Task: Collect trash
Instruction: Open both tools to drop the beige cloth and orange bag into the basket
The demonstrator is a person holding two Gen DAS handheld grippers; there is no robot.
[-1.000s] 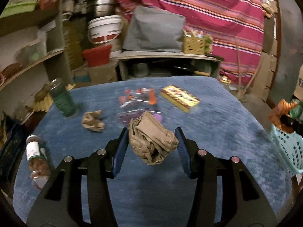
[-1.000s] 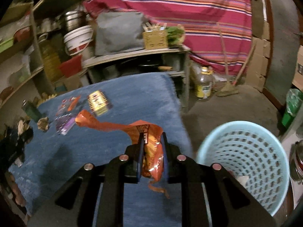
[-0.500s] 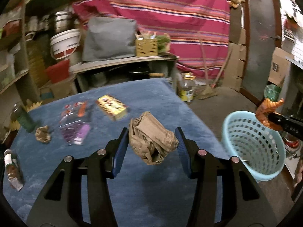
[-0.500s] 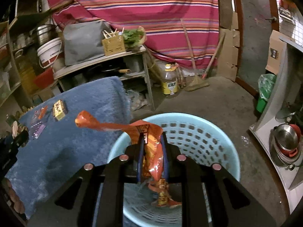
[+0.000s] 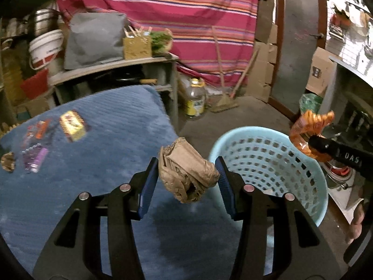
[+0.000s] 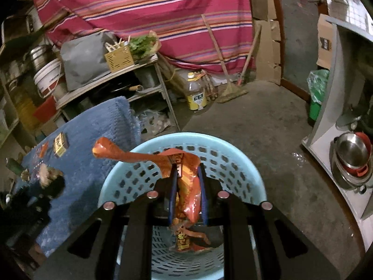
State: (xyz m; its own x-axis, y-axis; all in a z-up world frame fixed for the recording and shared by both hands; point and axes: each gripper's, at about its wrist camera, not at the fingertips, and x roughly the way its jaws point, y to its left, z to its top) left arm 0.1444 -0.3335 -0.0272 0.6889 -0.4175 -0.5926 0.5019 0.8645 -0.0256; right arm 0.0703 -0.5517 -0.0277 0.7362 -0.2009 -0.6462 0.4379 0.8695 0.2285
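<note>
My left gripper (image 5: 187, 163) is shut on a crumpled brown paper bag (image 5: 186, 175), held above the blue table's right edge next to the light blue basket (image 5: 268, 144). My right gripper (image 6: 187, 177) is shut on an orange snack wrapper (image 6: 186, 177) and hangs over the basket (image 6: 186, 140); the wrapper also shows in the left wrist view (image 5: 307, 128). Another orange wrapper (image 6: 184, 240) lies inside the basket. On the table lie a yellow packet (image 5: 72, 126), clear plastic wrappers (image 5: 35, 144) and a small brown paper wad (image 5: 8, 161).
The table has a blue cloth (image 5: 93, 175). A shelf unit (image 5: 116, 70) with a grey bag and bucket stands behind it. An oil bottle (image 6: 197, 93) and a broom (image 6: 230, 86) stand on the concrete floor. Steel bowls (image 6: 352, 156) sit at the right.
Both grippers swung right from the table toward the basket. The right gripper now hangs over the basket with the orange wrapper; the left gripper with the paper bag has come beside the basket rim.
</note>
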